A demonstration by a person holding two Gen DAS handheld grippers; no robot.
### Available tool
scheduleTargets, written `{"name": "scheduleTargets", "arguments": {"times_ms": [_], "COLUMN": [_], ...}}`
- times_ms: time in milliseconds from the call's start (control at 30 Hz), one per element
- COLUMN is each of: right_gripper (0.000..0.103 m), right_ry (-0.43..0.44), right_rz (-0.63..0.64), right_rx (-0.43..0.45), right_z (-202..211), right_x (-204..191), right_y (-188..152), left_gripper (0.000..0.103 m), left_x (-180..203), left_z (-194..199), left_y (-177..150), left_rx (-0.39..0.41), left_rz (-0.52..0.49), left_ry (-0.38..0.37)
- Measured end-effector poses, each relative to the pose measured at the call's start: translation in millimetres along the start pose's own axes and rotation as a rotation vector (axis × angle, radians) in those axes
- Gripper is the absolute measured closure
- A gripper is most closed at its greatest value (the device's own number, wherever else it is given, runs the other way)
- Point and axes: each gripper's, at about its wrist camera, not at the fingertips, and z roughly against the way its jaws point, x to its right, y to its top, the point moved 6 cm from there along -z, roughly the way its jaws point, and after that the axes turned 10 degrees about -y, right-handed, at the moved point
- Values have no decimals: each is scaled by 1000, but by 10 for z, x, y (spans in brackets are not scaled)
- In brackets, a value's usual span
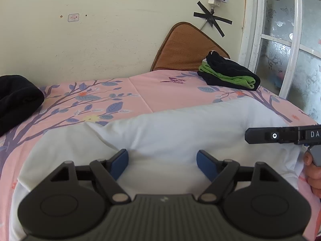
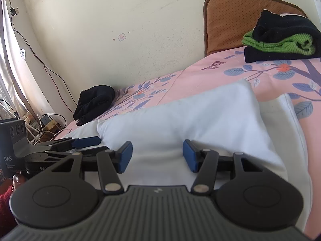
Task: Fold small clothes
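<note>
A white garment [image 1: 170,128] lies folded over on the pink flowered bedsheet [image 1: 140,92], its upper layer forming a raised fold. My left gripper [image 1: 162,158] hovers over its near part, open, blue pads wide apart and nothing pinched. In the right wrist view the same white garment [image 2: 190,116] spreads ahead of my right gripper [image 2: 157,154], also open, with only cloth below the gap. The left gripper [image 2: 94,145] shows at the left there, low over the garment's edge. The right gripper's finger [image 1: 260,135] enters the left wrist view from the right, with a hand [image 1: 313,170] behind it.
A folded stack of black and green clothes [image 1: 228,74] [image 2: 280,40] sits at the far right by a brown cushion [image 1: 184,46]. A crumpled black garment [image 1: 16,96] [image 2: 94,102] lies at the far left by the wall. Cables and plugs [image 2: 44,124] crowd the floor beyond the bed's left edge.
</note>
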Motion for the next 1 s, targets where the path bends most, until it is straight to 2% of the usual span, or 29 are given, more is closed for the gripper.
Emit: {"name": "scheduleTargets", "arguments": {"times_ms": [300, 467, 1000], "right_gripper": [45, 44, 45], "right_ry": [0, 5, 14], "right_rz": [7, 5, 1], "right_rx": [1, 0, -1], "right_z": [0, -1, 7], "right_x": [-3, 0, 12], "right_y": [0, 4, 13], "left_gripper": [22, 17, 15], "left_x": [10, 24, 22], "left_z": [1, 16, 12], "left_y": [0, 3, 0], "left_rx": [1, 8, 6], "left_rz": [-4, -4, -8], "left_ry": [0, -5, -5]}}
